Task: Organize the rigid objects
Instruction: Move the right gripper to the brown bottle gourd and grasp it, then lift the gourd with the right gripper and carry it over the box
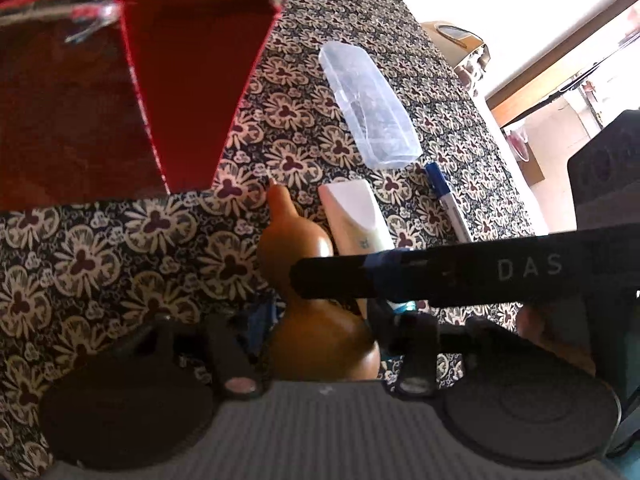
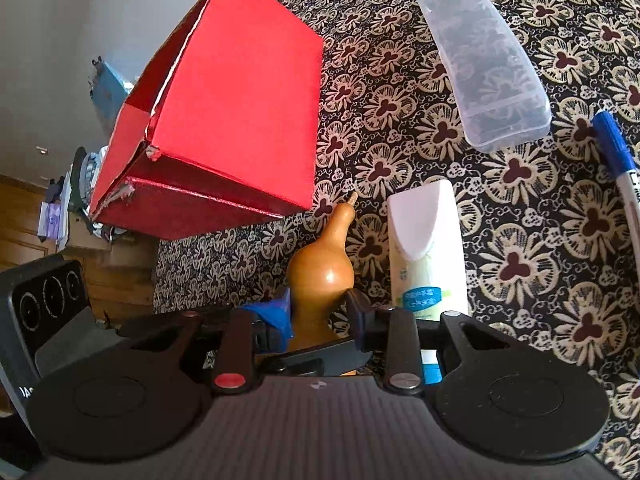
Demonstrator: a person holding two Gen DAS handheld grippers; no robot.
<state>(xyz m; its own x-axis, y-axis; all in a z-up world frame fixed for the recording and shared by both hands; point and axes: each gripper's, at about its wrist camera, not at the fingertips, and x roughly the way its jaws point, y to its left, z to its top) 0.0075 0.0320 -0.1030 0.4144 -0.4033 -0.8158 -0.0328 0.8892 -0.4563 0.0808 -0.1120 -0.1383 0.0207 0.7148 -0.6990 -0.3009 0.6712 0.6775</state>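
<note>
"DAS" in pale capitals on the black bar of the other gripper crossing the left wrist view; white tube has a blue label patch, print too small to read; pen barrel marking cut off at frame edge, unreadable

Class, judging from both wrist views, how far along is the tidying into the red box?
Done: nothing visibly; the red box's inside is hidden. In hand: the gourd sits between both grippers' fingers, right gripper, left gripper; a firm grip is unclear. Left: clear case, white bottle, blue pen on the cloth.
</note>
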